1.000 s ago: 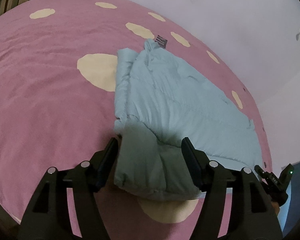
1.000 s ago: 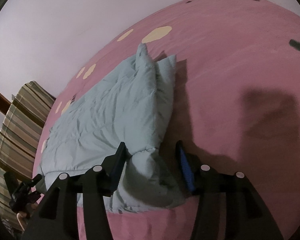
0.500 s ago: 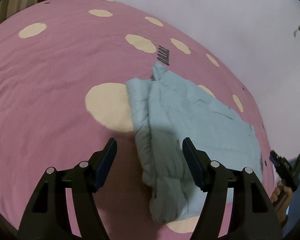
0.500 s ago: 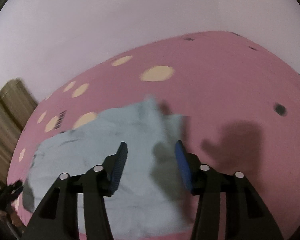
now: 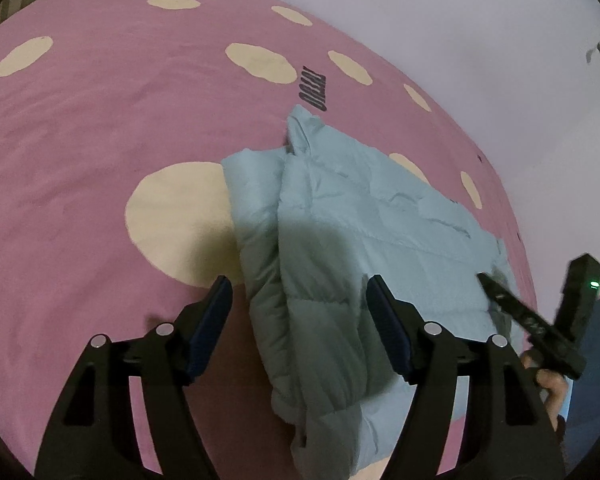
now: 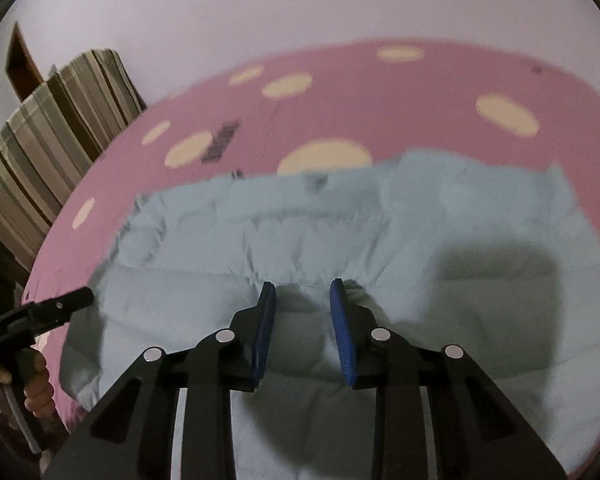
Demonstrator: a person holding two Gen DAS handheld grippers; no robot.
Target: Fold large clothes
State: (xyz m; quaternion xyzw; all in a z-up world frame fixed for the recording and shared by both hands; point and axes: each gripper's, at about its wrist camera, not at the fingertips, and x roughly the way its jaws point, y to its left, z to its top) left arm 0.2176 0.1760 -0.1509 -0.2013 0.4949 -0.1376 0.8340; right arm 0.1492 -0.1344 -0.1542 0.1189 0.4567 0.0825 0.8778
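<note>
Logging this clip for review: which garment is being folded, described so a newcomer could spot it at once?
Start from the pink bedspread with cream dots that fills both views. On it lies the puffy jacket, pale blue and quilted, partly folded lengthwise. It is the only garment there, and the only blue thing against the pink.

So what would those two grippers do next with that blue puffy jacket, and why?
Probably lower the right gripper and pinch the jacket: its jaws hang partly open just over the quilted fabric, holding nothing. The left gripper is open too, above the folded edge.
</note>
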